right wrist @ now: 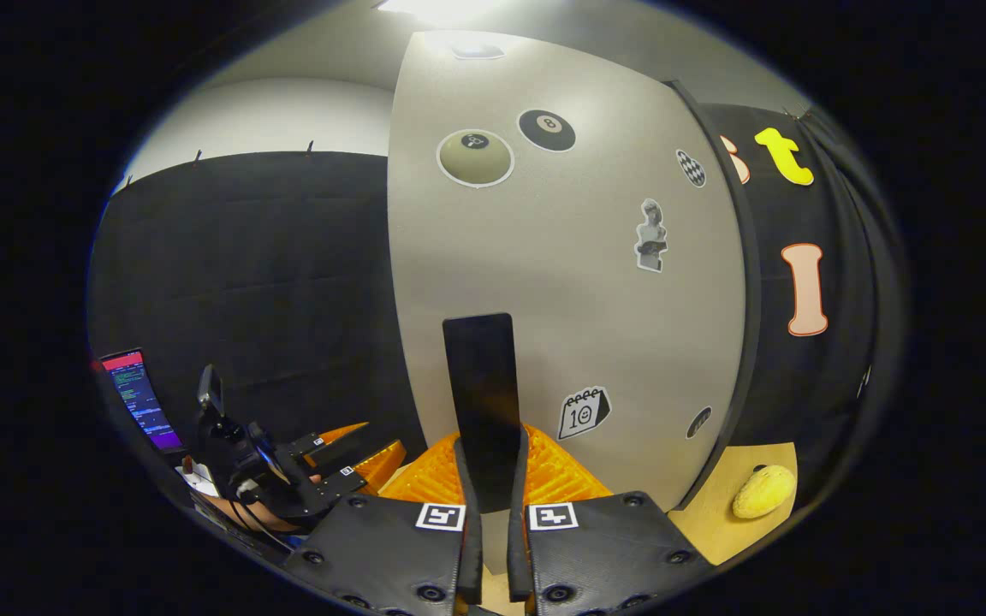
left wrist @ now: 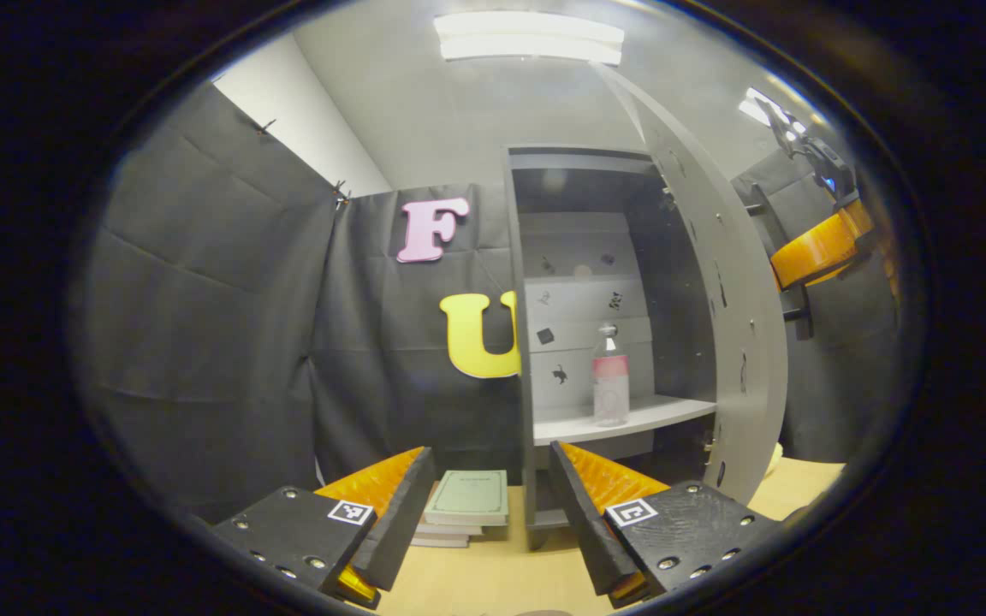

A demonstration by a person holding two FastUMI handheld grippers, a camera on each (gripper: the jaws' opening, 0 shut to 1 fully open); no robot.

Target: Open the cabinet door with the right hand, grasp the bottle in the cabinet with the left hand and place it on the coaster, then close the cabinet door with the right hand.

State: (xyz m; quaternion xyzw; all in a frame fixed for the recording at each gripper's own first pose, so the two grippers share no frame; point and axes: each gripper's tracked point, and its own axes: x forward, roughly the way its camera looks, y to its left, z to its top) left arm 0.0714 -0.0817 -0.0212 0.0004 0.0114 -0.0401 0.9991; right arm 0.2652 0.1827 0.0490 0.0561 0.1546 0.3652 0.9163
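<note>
The grey cabinet (left wrist: 520, 257) stands open, its door (left wrist: 720, 282) swung out to the right. On its shelf (left wrist: 630, 419) stands a clear bottle (left wrist: 610, 376) with a pink label, upright and untouched. My left gripper (left wrist: 493, 466) is open, low in front of the cabinet and short of the bottle. In the right gripper view the door (right wrist: 561, 257) faces me with stickers on it. My right gripper (right wrist: 490, 445) is shut on the door's upright black handle (right wrist: 481, 385). That right gripper also shows in the left gripper view, at the far right (left wrist: 818, 248).
A stack of notebooks (left wrist: 467, 500) lies on the wooden table (left wrist: 493, 573) left of the cabinet base. A yellow lumpy object (right wrist: 764, 491) sits on the table beyond the door. The other gripper and a hand (right wrist: 288, 488) show low left, with a lit screen (right wrist: 138, 398) behind.
</note>
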